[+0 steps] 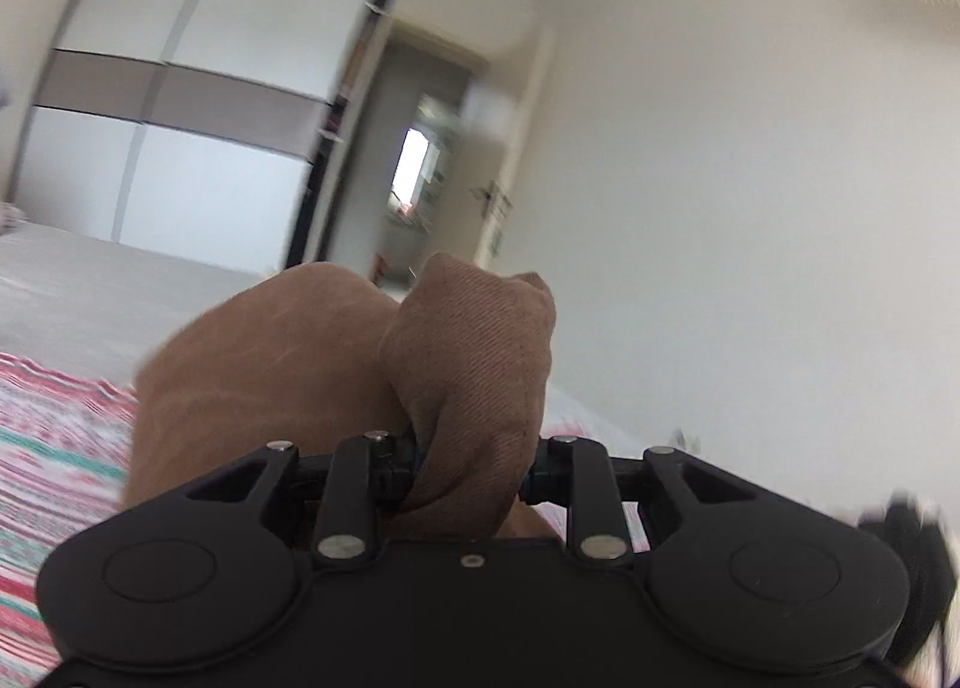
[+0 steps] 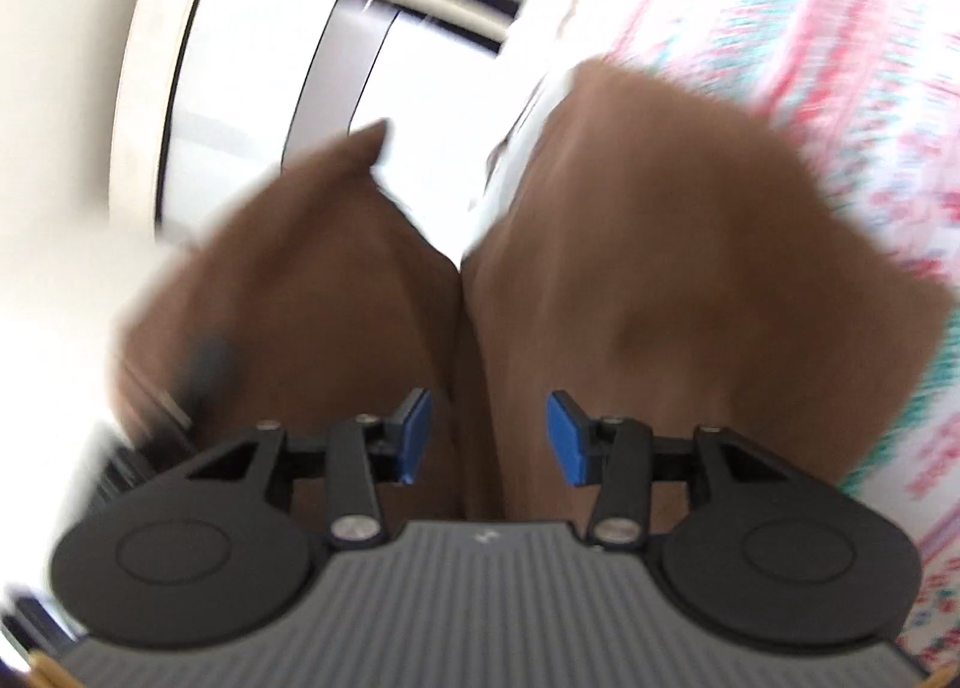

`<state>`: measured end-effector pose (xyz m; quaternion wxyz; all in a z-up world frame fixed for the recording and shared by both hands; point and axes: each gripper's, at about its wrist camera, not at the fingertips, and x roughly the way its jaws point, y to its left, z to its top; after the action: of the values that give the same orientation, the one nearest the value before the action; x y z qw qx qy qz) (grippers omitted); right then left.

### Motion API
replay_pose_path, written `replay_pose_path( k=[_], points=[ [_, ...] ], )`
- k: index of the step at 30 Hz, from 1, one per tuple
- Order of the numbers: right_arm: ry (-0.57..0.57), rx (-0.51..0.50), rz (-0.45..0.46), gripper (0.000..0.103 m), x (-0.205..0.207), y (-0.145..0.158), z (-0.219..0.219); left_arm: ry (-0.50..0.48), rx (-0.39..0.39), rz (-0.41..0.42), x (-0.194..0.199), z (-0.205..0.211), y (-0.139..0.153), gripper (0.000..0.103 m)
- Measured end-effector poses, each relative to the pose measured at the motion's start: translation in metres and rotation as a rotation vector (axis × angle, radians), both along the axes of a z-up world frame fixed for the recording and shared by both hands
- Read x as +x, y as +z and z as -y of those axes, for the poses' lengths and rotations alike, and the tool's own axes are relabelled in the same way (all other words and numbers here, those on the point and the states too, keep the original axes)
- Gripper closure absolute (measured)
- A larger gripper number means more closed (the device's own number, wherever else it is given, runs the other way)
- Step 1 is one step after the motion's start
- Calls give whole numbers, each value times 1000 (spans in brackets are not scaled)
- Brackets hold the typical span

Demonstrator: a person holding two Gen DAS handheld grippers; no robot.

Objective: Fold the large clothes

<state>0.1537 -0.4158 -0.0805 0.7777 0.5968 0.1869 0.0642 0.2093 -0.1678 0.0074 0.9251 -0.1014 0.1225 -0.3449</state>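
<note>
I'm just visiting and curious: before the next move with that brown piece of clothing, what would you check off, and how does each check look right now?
1. left gripper clamped on the brown garment: ok, cloth is bunched between its jaws.
2. right gripper gripping: not ok, blue pads stand apart from the cloth running between them.
3. Garment lifted off the patterned bedspread: cannot tell.
4. Edges lined up for a fold: cannot tell, blurred.
5. Bed surface free beyond: ok.
</note>
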Motion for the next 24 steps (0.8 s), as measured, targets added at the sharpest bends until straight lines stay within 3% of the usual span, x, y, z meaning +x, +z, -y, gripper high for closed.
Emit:
replay_pose_path(
  k=[2,5,8,11,15,17,19,20,23,24],
  points=[
    [-64,67,2,45,-11,-6,23,-47,79,-35,-5,25,-24,76],
    [-142,97,-32,41,-21,-13,50,-64,208,-11,-17,49,-68,75],
    [-149,161,-42,40,-24,-26,63,-91,317,32,-24,57,-99,74],
    [-117,206,-14,37,-22,-27,66,-110,399,79,-31,63,-93,73],
    [-73,131,-20,27,-10,-20,39,-220,465,135,-39,49,-72,57],
    [-51,95,-29,17,-4,-16,33,-298,450,128,-40,27,-57,49],
    [-39,64,-28,14,-1,-10,30,-350,399,93,-42,-1,-44,46],
    [-34,50,-26,14,0,-7,28,-357,364,73,-43,-14,-40,44],
    [-16,12,-24,9,-1,1,19,-327,272,1,-42,-53,-30,20],
    [-12,-3,-28,9,2,2,16,-304,253,-18,-42,-64,-30,18]
  ],
)
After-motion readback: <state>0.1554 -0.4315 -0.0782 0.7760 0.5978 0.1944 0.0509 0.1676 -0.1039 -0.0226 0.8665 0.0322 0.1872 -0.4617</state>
